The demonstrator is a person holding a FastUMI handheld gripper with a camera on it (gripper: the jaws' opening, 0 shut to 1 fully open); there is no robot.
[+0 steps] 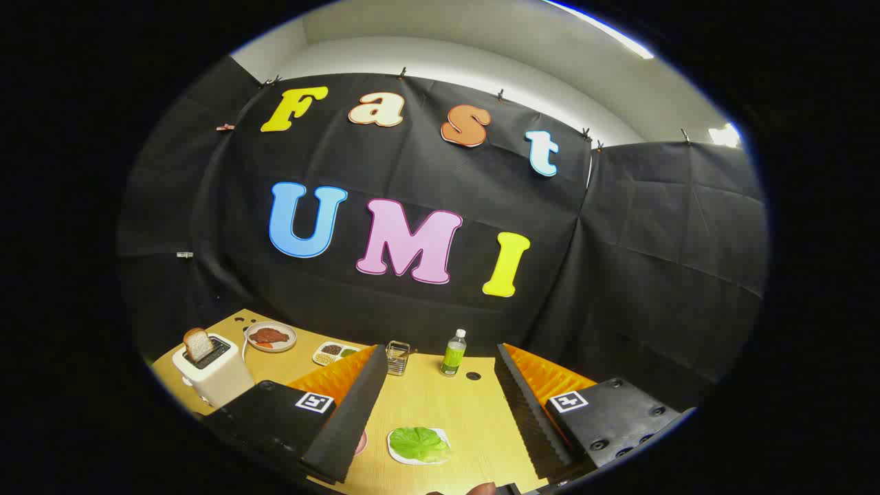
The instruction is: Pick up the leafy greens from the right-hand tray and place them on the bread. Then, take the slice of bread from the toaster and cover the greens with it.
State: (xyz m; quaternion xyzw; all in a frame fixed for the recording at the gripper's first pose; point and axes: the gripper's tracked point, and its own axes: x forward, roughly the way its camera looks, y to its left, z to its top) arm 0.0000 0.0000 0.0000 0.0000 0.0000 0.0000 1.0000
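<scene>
Fingers [368, 405] of the gripper [436, 402] stand wide apart, holding nothing. Between them, near their base, the greens [419, 443] lie on a small white tray [393, 454] on the wooden table [440, 402]. Judged light, limp and easily torn; best pinched at a raised leaf edge. Bread [198, 344] stands in the toaster [212, 375], well off to the left.
</scene>
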